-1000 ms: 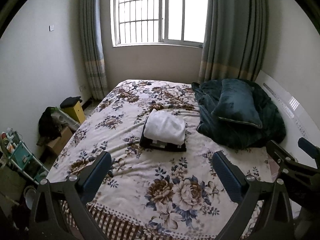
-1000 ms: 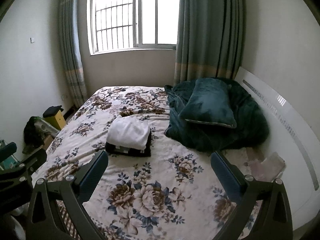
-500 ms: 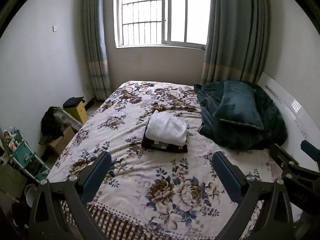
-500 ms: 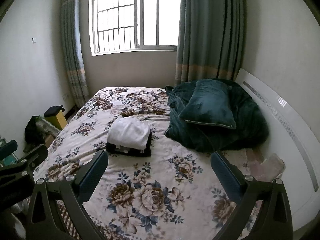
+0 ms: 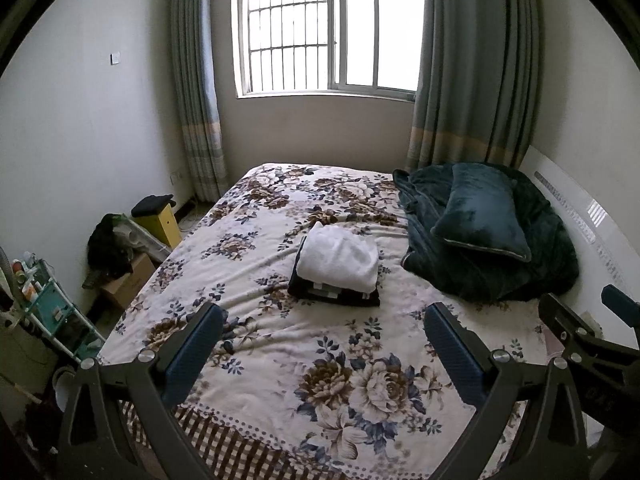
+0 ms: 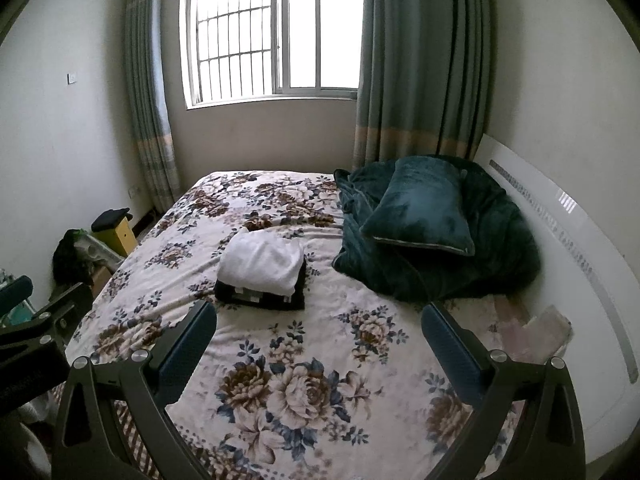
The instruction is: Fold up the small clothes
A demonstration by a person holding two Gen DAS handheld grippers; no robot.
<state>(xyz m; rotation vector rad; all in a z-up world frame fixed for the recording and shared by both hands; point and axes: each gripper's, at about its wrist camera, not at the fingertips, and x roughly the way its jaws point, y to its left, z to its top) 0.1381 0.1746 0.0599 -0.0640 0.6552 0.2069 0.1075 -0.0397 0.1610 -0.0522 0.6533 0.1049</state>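
Both cameras have tilted slightly upward and drawn back. In the left wrist view the folded white garment [image 5: 338,258], lying on a dark folded garment [image 5: 332,295], sits a little lower and farther right than before, and more of the barred window [image 5: 332,28] shows.

The right wrist view shifted likewise, only less.

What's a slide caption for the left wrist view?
Open left gripper above floral bed; folded white garment stacked on dark one.
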